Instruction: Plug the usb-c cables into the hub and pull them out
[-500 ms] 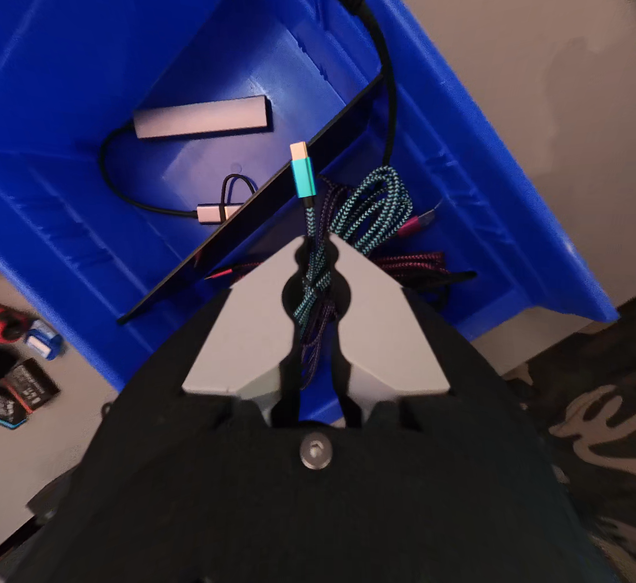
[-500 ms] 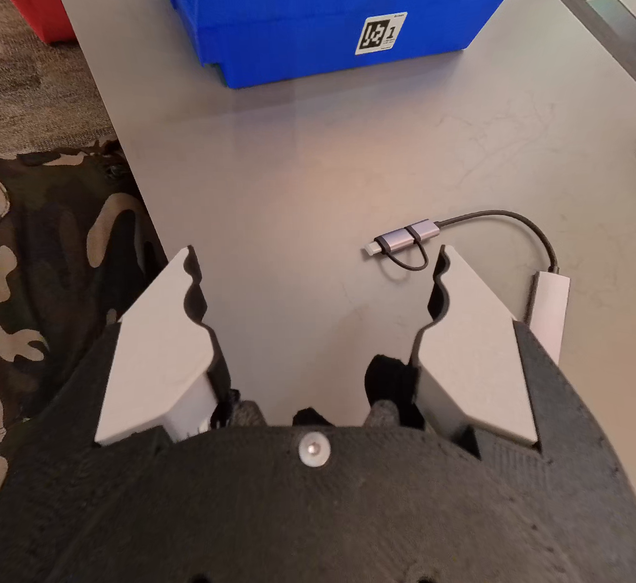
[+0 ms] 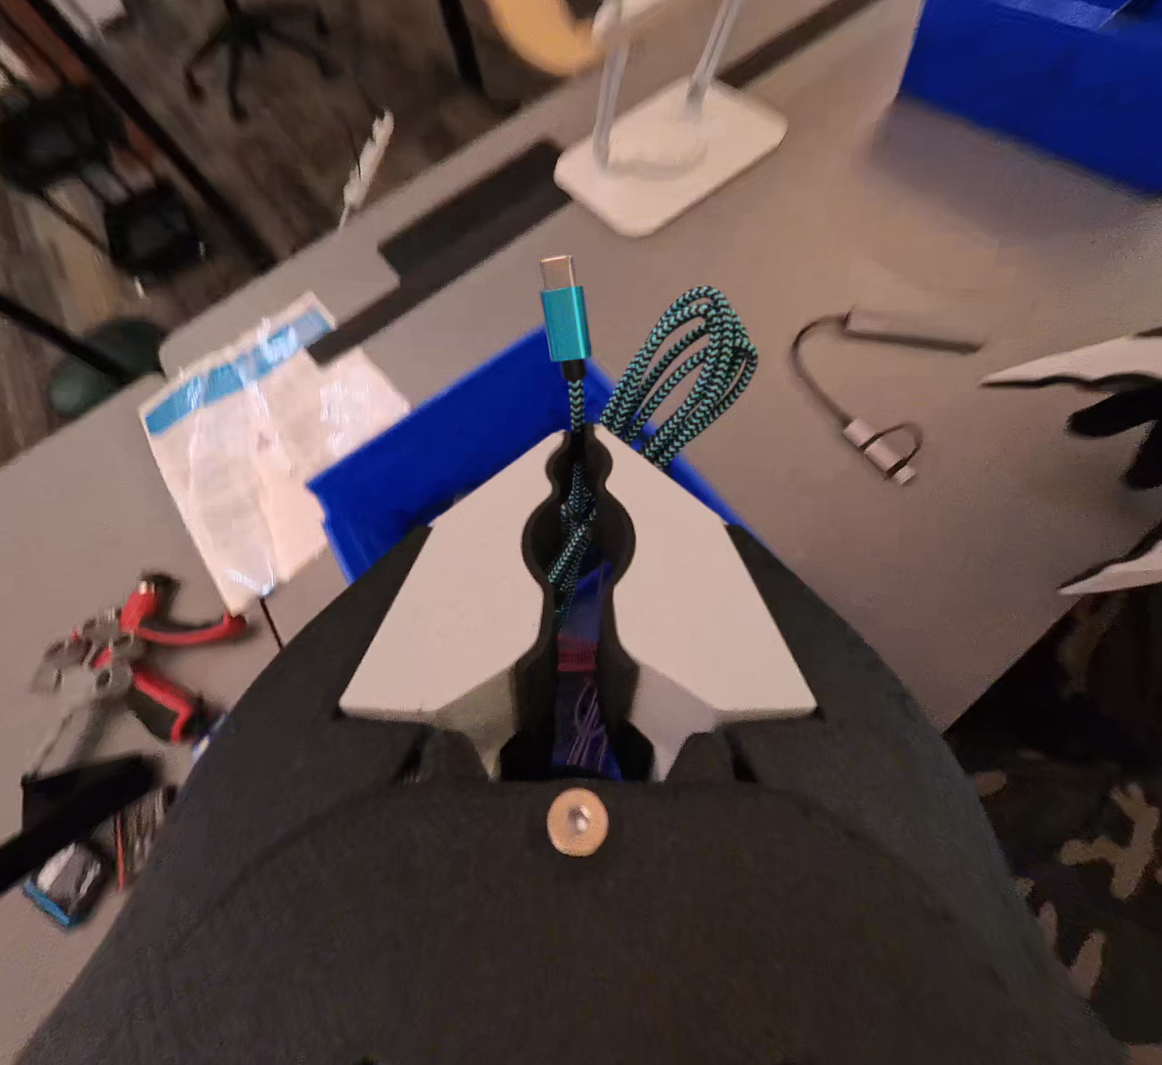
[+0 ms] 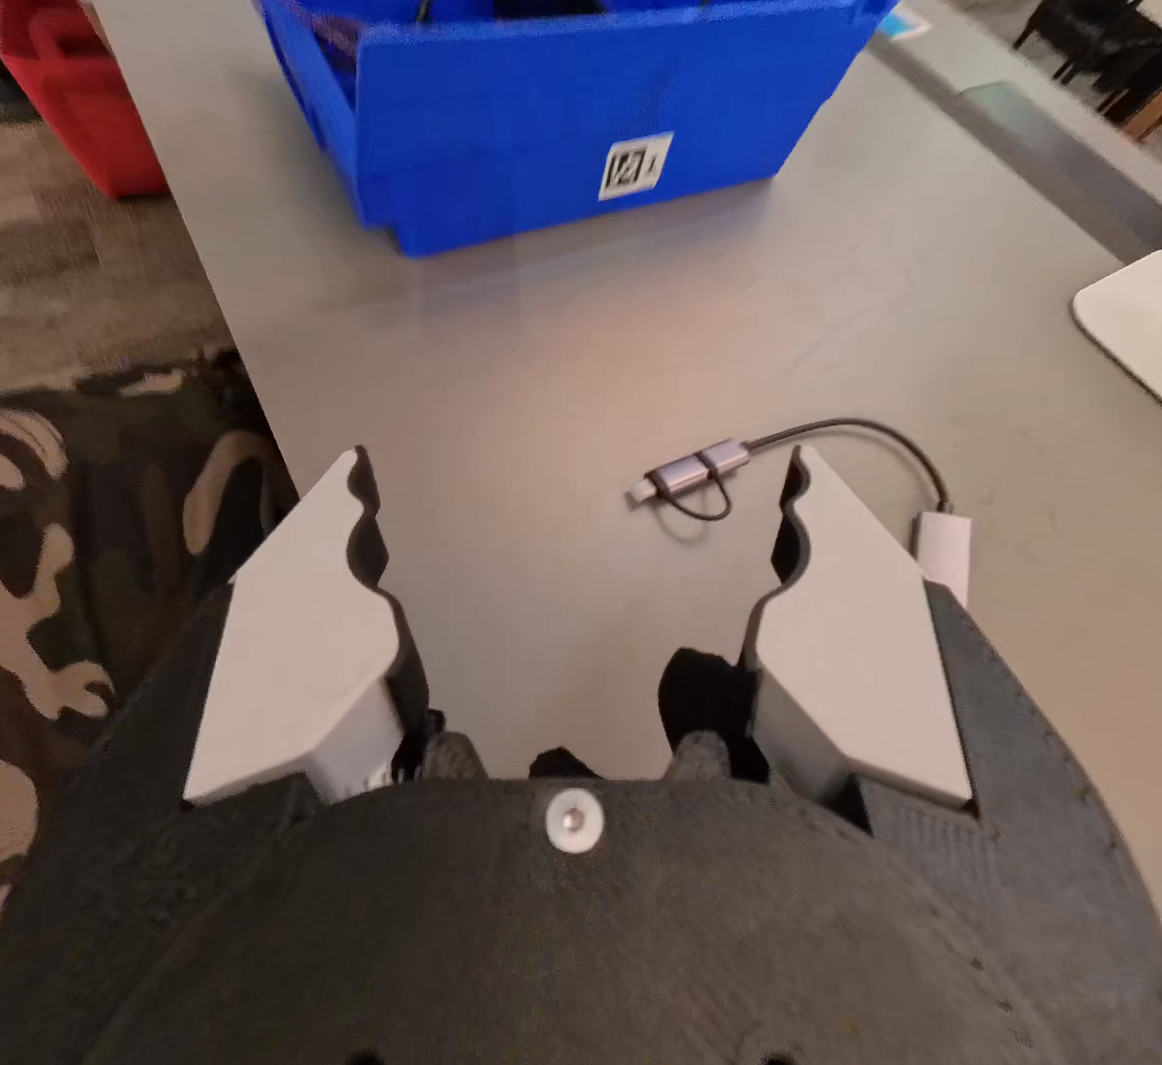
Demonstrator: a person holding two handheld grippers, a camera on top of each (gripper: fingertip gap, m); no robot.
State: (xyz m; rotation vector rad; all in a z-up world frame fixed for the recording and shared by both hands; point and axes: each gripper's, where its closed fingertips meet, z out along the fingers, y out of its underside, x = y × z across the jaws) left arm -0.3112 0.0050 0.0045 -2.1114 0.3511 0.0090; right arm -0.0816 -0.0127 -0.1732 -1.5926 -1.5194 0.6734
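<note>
My left gripper point(image 3: 581, 437) is shut on a teal braided USB-C cable point(image 3: 685, 368). It holds the cable above the blue bin point(image 3: 440, 456), with the teal plug point(image 3: 561, 311) sticking up past the fingertips and the coil hanging to the right. The grey hub point(image 4: 943, 550) lies on the grey table, with its short black lead and double plug point(image 4: 691, 468) beside it. The hub also shows in the left wrist view point(image 3: 912, 336). My right gripper point(image 4: 578, 456) is open and empty just above the table. Its right finger partly hides the hub.
The blue bin point(image 4: 566, 123), with a black divider, stands farther back on the table point(image 4: 566, 343). A white stand point(image 3: 673, 154), bagged papers point(image 3: 251, 424), a red-handled tool point(image 3: 144, 657) and a second blue bin point(image 3: 1037, 60) are around. A red box point(image 4: 63, 91) sits left of the table. The gap from one gripper's tips to the other's is roughly 30 cm. From my right tips it is roughly 15 cm to the grey hub point(image 4: 943, 550); from my left, 40 cm. It is also in sight in the left wrist view point(image 3: 873, 320).
My left gripper has lifted the teal cable out of the bin and swung up over the table. My right gripper has drawn back a little and stays open.
</note>
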